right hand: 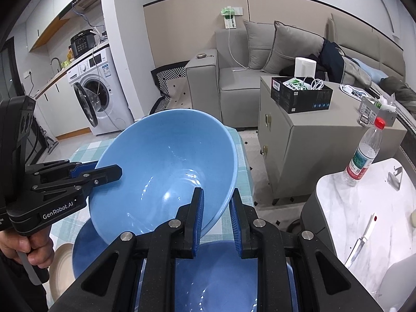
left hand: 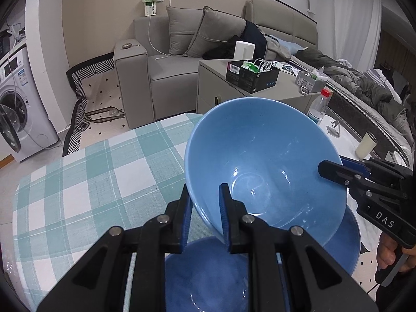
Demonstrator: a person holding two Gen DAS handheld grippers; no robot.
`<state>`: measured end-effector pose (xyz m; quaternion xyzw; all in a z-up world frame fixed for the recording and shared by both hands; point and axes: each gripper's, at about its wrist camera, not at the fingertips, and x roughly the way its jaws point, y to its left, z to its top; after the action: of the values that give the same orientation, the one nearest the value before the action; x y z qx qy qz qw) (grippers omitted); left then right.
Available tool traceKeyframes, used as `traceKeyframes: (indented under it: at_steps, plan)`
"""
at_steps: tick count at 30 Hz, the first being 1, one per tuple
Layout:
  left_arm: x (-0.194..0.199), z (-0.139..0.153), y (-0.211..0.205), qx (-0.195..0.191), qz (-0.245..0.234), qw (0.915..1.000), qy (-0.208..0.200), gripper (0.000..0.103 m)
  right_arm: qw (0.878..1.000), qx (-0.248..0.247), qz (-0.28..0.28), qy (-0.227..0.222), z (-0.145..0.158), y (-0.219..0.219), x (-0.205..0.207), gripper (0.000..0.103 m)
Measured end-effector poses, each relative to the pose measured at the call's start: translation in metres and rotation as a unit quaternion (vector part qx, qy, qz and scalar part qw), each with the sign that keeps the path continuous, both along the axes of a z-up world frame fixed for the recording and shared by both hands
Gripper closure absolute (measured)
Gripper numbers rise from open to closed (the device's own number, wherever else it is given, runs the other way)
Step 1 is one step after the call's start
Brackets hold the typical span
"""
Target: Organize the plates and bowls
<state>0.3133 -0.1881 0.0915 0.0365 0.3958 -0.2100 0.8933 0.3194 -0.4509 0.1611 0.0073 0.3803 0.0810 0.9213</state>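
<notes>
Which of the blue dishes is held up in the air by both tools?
The light blue bowl, tilted, with the left tool and right tool each clamped on its rim. The darker blue dish lies flat underneath.

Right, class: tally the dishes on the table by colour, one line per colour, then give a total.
Light blue bowl: 1
Dark blue dishes, one large and one nearer: 2
Cream plate: 1
Total: 4

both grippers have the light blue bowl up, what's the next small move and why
Probably lower the light blue bowl straight down into the darker blue bowl below it. Left gripper and right gripper each clamp its rim on opposite sides, and it hangs tilted directly above, so nesting seems next.
</notes>
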Motion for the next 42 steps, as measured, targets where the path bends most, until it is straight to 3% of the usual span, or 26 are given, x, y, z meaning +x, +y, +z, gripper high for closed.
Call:
traceKeyframes:
  at_steps: [42]
  plan:
    - [-0.066,0.012,0.048,-0.007,0.034,0.9992,-0.019,0.085,0.999,0.009,0.047,-0.027,0.016,0.048,-0.071,0.082]
